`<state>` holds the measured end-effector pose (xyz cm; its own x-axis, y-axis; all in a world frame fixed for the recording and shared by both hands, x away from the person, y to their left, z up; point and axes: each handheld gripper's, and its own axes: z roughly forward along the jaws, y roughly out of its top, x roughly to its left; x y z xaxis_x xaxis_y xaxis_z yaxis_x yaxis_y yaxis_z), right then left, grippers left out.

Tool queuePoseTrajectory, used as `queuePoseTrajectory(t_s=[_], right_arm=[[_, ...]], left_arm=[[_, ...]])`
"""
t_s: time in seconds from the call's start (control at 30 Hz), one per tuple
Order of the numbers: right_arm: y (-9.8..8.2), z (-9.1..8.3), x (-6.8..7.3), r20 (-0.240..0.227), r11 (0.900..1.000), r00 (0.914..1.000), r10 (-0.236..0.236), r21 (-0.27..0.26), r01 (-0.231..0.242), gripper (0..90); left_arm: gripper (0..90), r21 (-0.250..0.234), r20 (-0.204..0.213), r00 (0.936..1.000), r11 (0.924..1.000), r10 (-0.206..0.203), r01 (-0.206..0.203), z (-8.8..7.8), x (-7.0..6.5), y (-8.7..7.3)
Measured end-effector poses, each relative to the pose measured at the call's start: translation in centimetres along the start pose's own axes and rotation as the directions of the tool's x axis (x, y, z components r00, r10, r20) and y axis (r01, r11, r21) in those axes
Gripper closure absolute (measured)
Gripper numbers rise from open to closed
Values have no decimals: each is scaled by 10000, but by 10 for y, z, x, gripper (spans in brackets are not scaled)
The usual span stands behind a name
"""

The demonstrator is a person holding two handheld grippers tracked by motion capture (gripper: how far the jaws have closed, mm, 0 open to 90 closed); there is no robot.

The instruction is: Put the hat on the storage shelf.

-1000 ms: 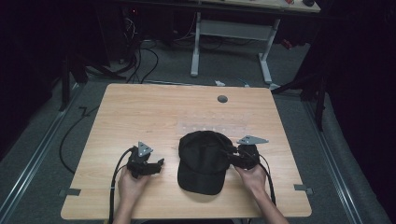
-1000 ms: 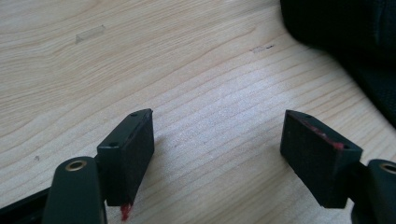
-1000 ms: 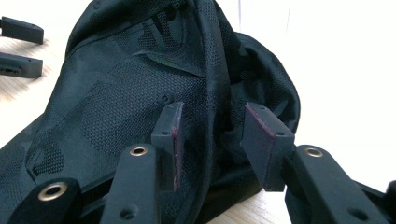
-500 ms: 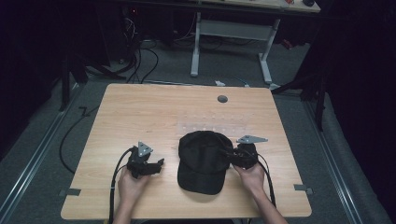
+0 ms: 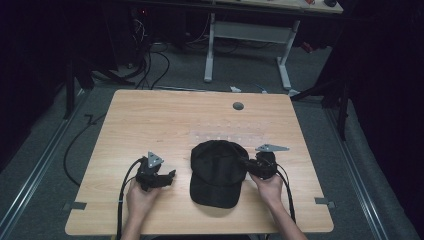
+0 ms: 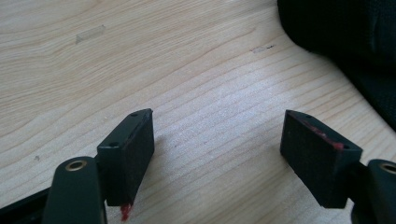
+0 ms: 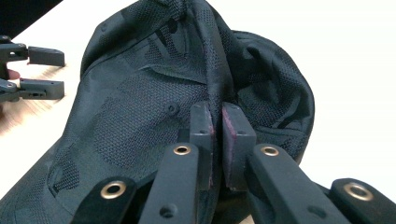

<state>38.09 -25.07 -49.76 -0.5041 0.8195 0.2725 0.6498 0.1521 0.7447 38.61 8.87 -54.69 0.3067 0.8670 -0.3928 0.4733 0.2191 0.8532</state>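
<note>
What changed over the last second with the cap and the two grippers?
Nothing visibly moved. The right gripper stays shut on a fold of the black cap, and the left gripper stays open over the bare table beside it.

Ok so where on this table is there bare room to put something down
The whole far half of the table is bare, apart from a small grey disc near the far edge. The near strip is crowded: left gripper, black cap, and right gripper clamped on it.

We see the right gripper (image 5: 248, 165) edge slightly leftward in the frame, bunching the black cap (image 5: 217, 172) a little narrower
</note>
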Motion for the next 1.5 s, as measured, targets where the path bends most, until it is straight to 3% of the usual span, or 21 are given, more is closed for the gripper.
queuePoseTrajectory(t_s=[0.53,1.07,1.5], right_arm=[[2,-6,5,-17,9980,9991,-426,-469,424,875],[15,-22,10,-738,9928,9944,-759,-978,686,878],[28,-35,12,-938,9867,9880,-1225,-1182,1111,878]], left_arm=[[264,2,-2,10000,10000,-8,8,0,0,0],[262,16,-23,10000,10000,-28,28,-1,1,0],[204,152,103,9999,9999,-9,8,0,-1,-1]])
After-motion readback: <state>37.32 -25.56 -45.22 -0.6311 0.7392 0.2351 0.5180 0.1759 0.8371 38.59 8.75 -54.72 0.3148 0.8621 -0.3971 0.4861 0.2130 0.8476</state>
